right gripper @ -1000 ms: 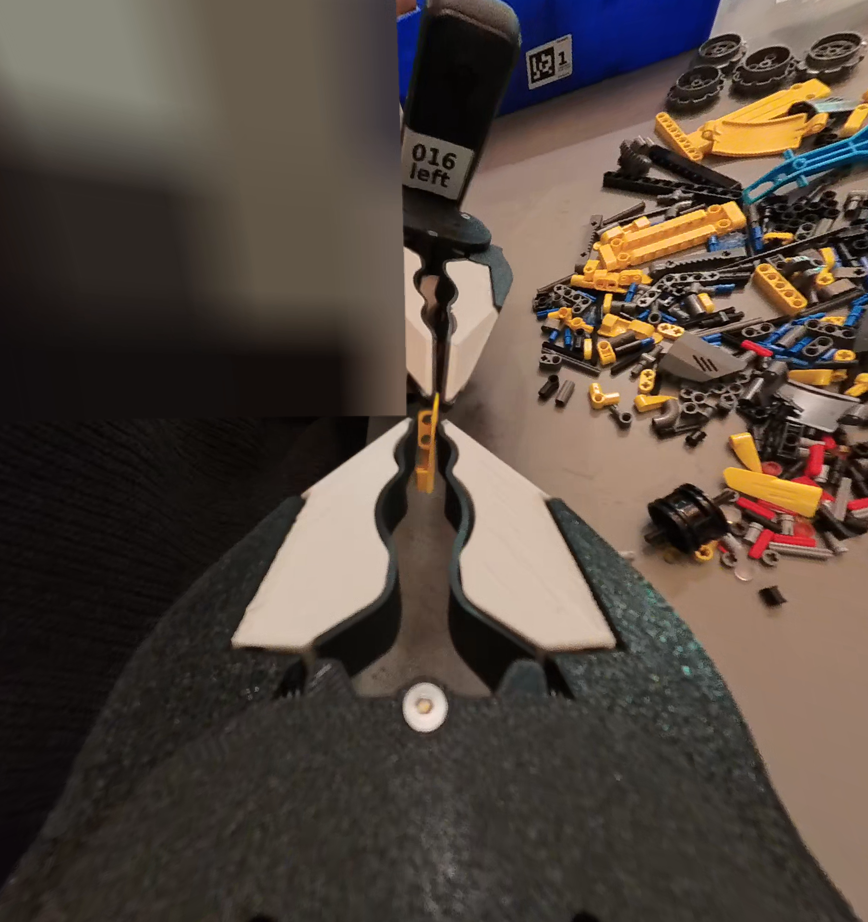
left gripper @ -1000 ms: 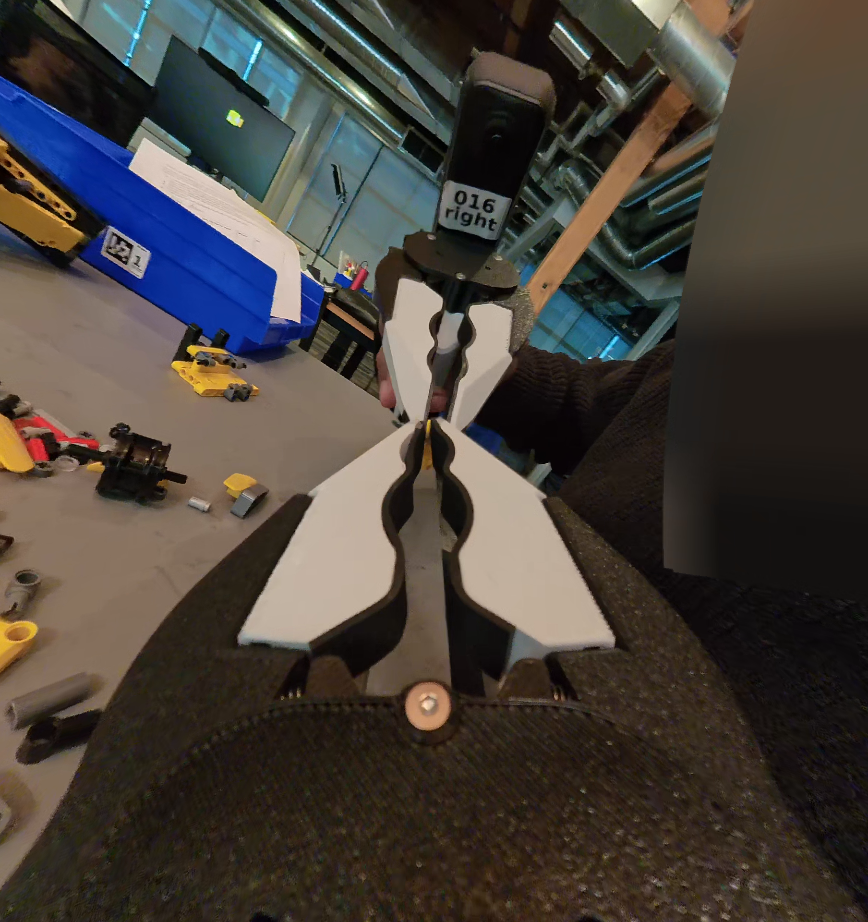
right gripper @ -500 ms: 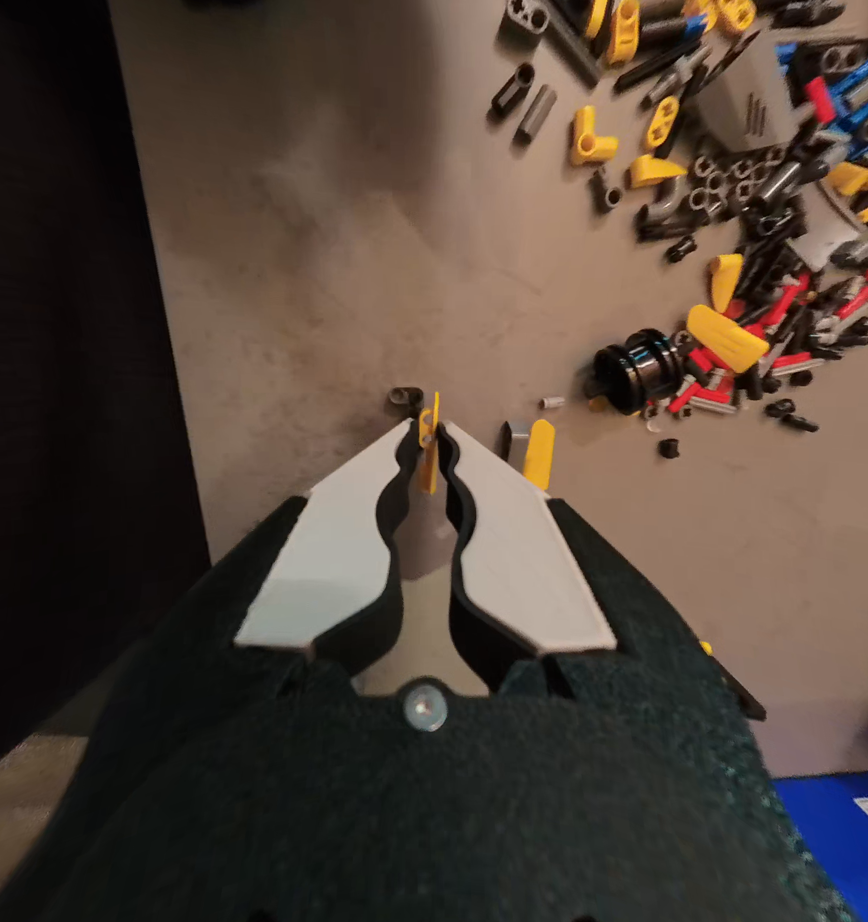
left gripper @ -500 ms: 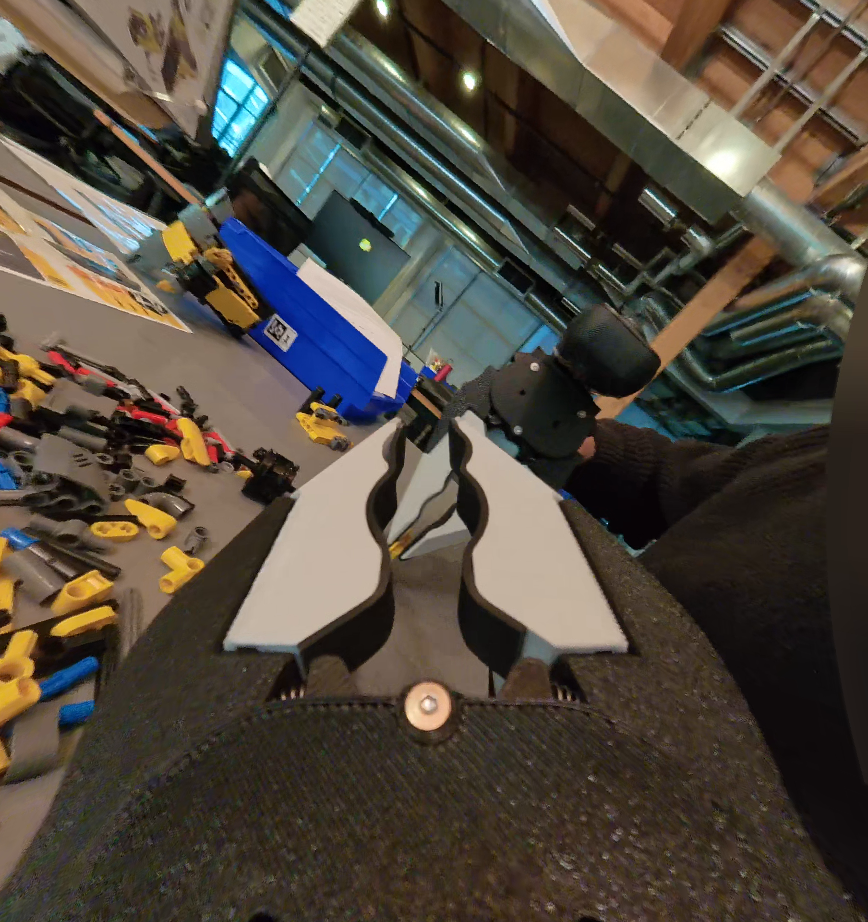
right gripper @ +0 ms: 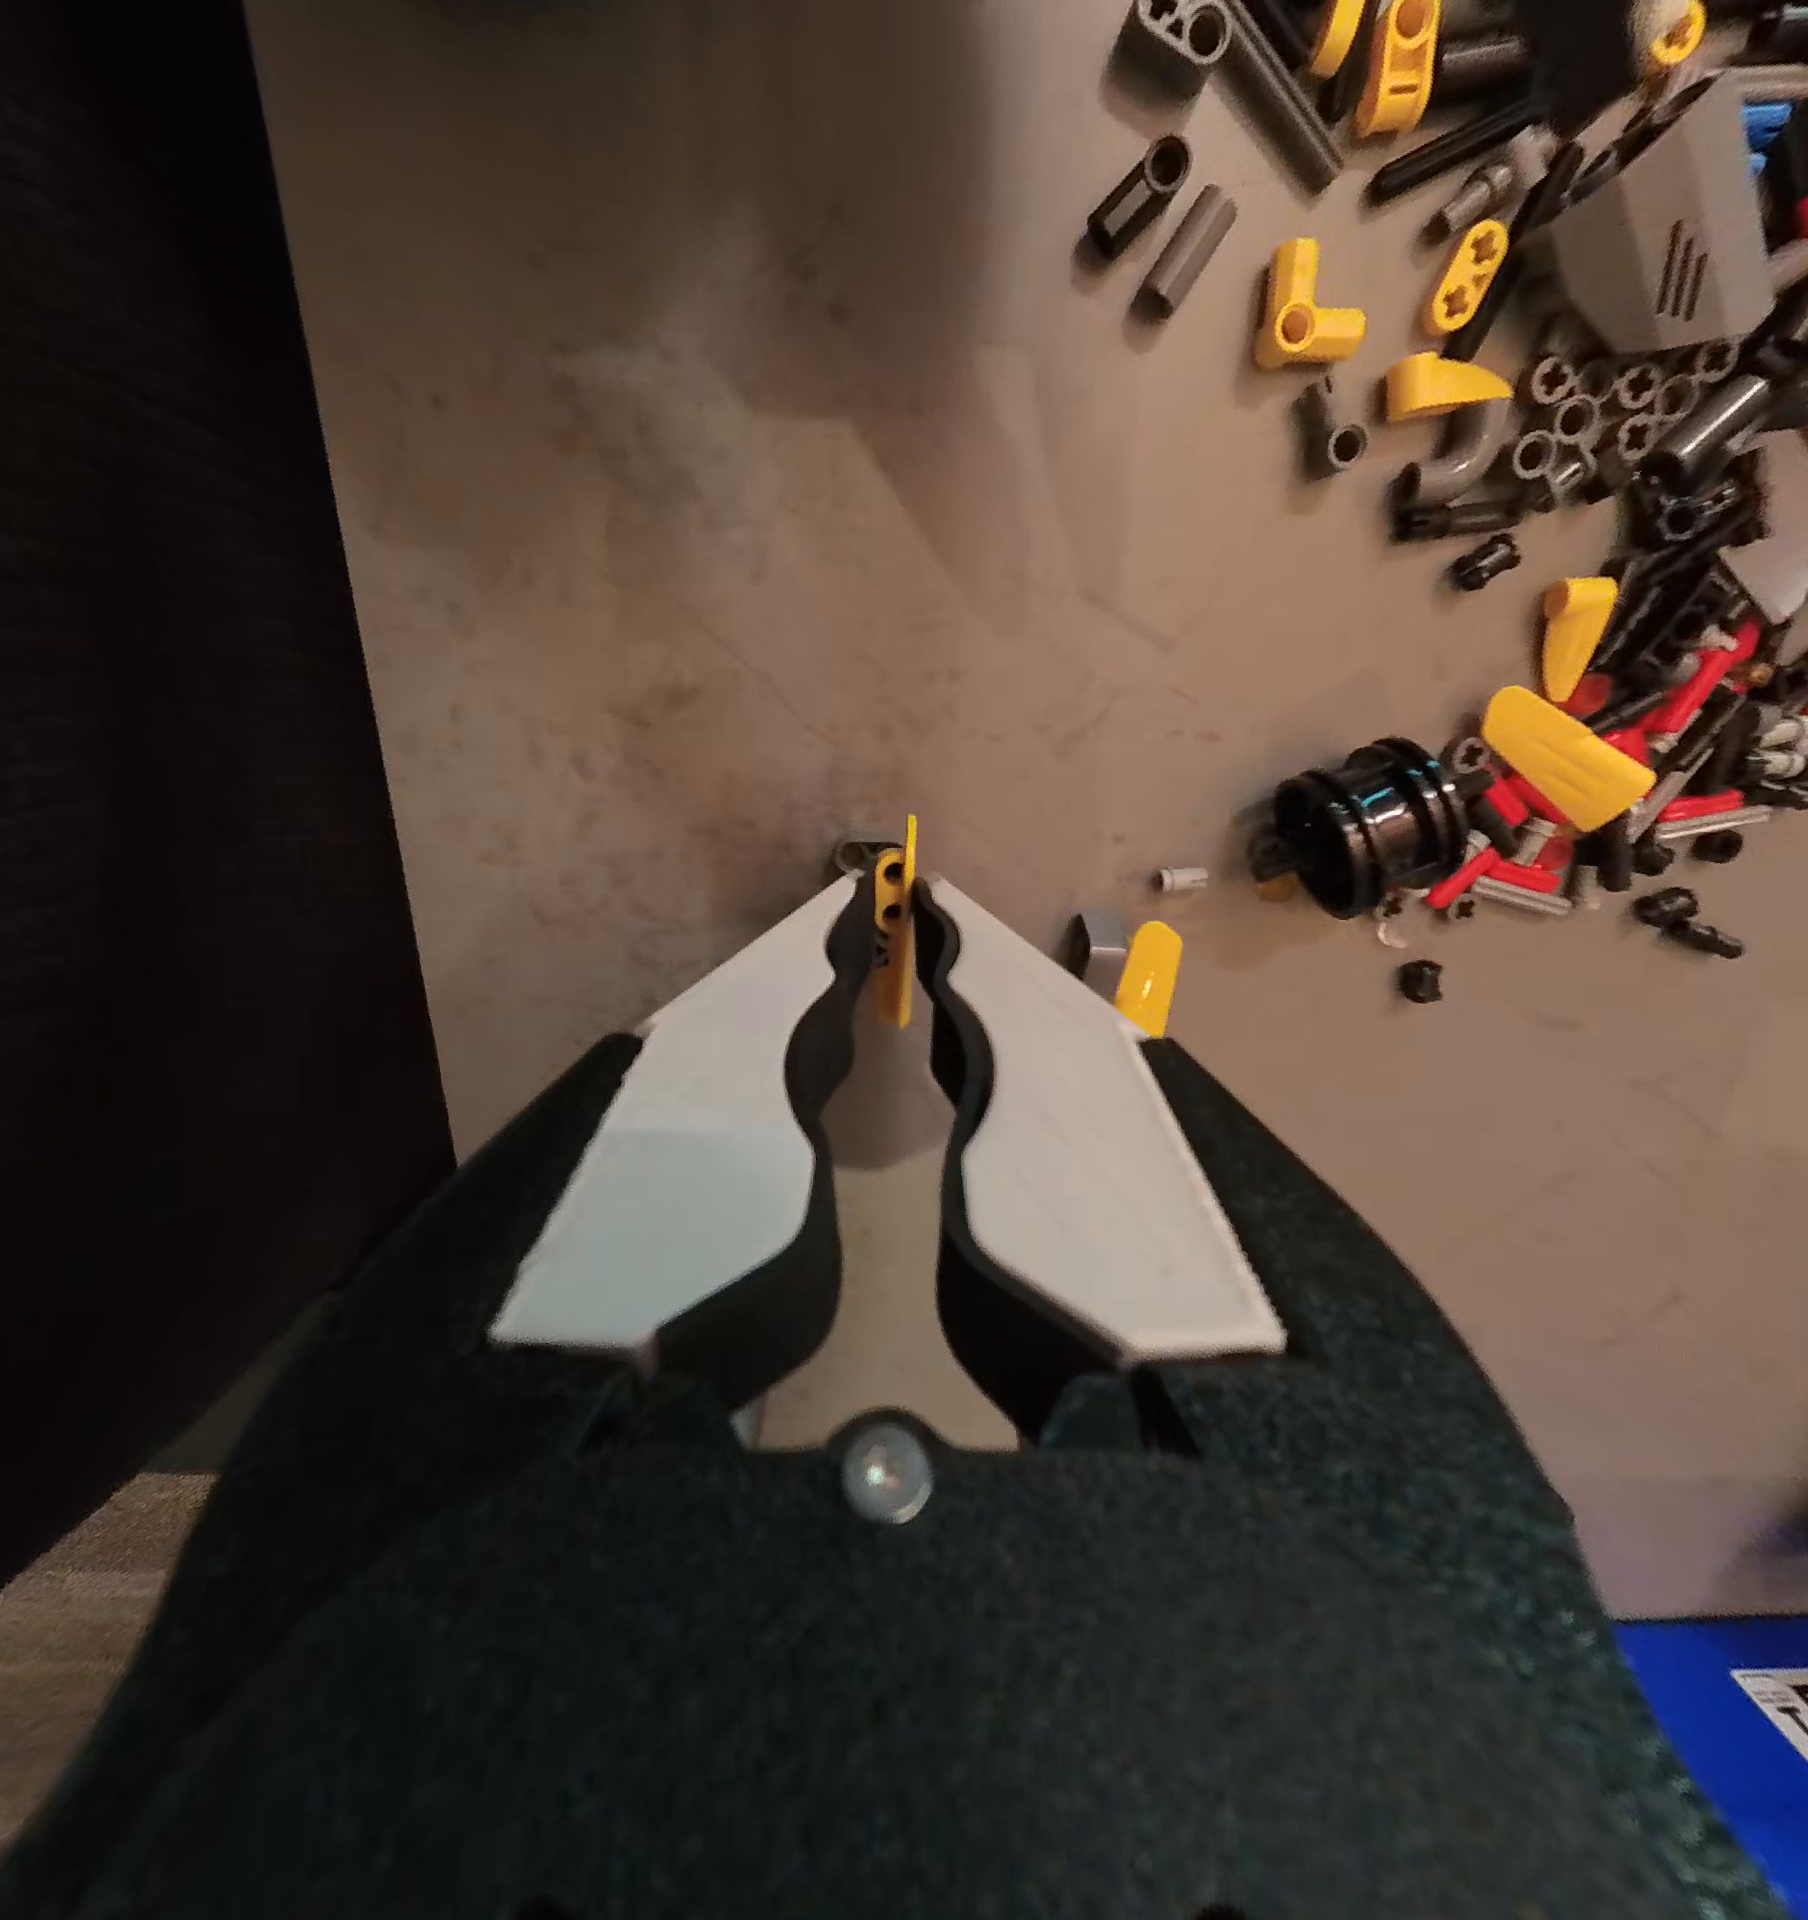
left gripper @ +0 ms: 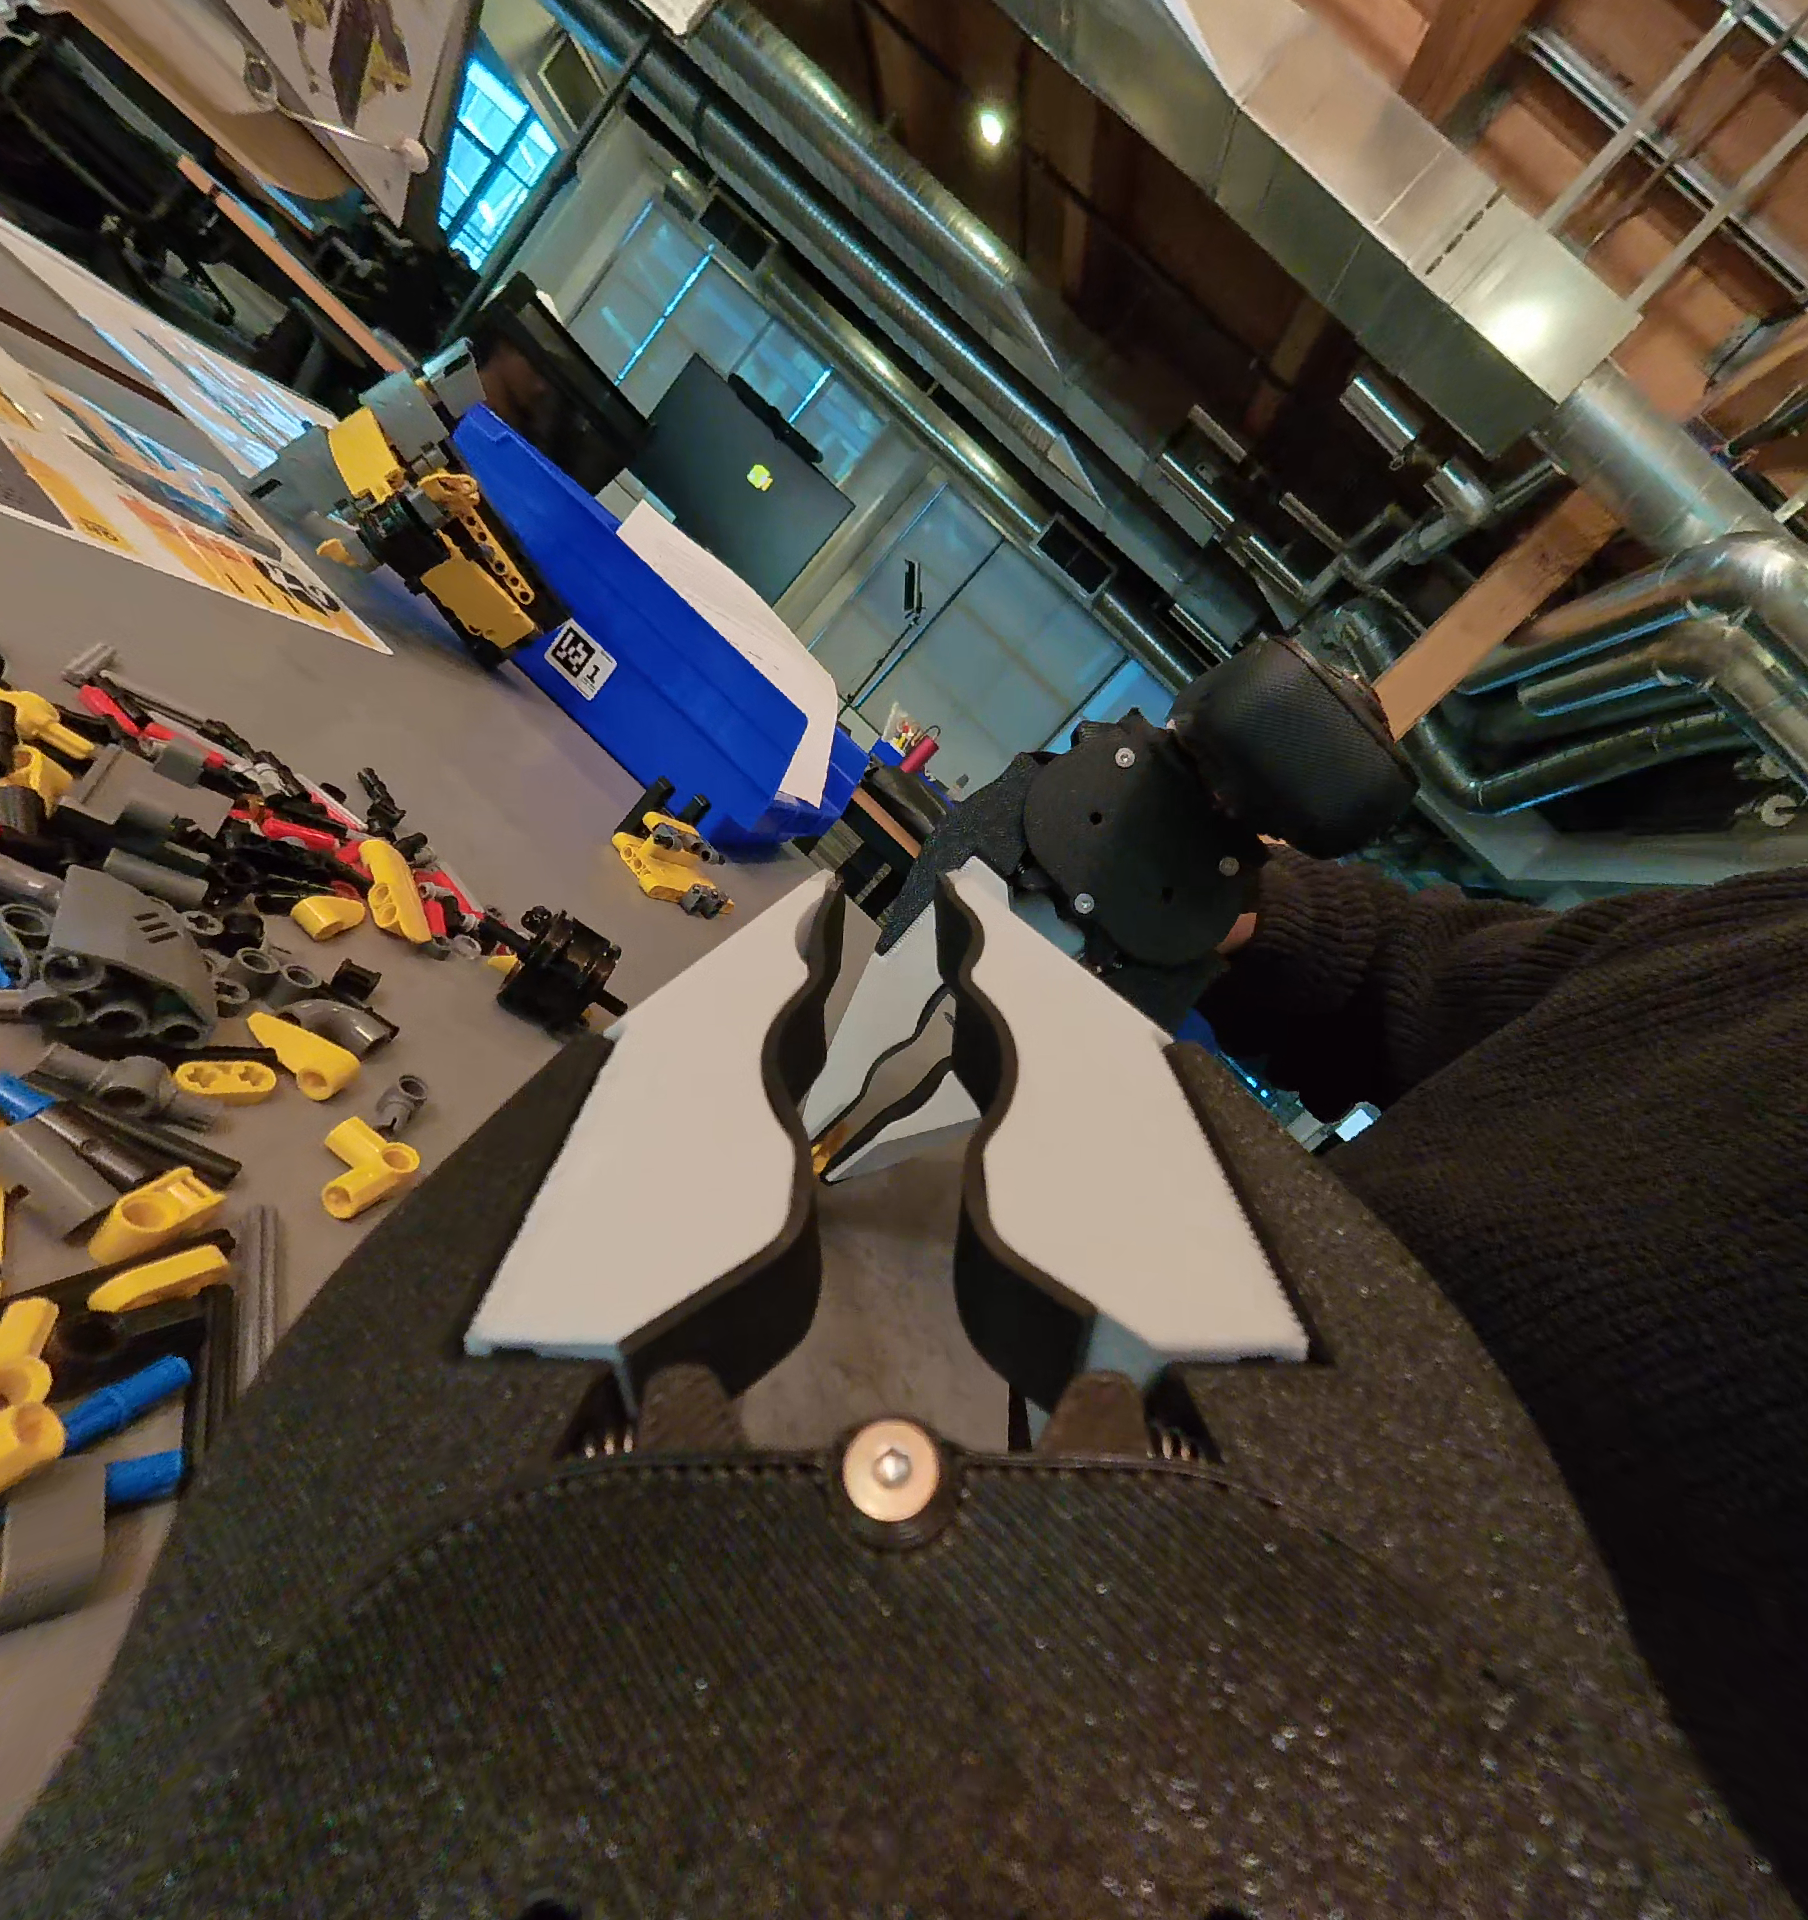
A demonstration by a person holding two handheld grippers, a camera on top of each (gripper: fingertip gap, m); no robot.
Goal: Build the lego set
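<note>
My right gripper [right gripper: 895, 883] is shut on a thin yellow beam with holes [right gripper: 898, 935], held edge-on between the fingertips. It points down at the grey table [right gripper: 671, 520], just above a small grey connector [right gripper: 858, 852]. A yellow curved piece [right gripper: 1147, 966] lies right of the tips. My left gripper [left gripper: 887, 904] is open and empty above the table's near edge. Through its jaws I see the right gripper [left gripper: 832, 1164] close in front, tilted down towards the table.
A dense pile of yellow, black, red, grey and blue parts [left gripper: 152, 935] covers the table, with a black wheel hub [right gripper: 1367, 842] at its edge. A blue bin [left gripper: 671, 665], a yellow-black model [left gripper: 432, 540] and printed sheets [left gripper: 100, 488] stand farther back. A dark sleeve [left gripper: 1606, 1143] is on the right. About 12 centimetres separates my left fingertips from my right. Measured from the fingertips, the yellow curved piece [right gripper: 1147, 966] is 5 centimetres or so from the right gripper and 12 centimetres from the left.
A second ago both grippers met tip to tip on the yellow beam. The left gripper has let go and opened. The right gripper has swung down towards the table with the beam.
</note>
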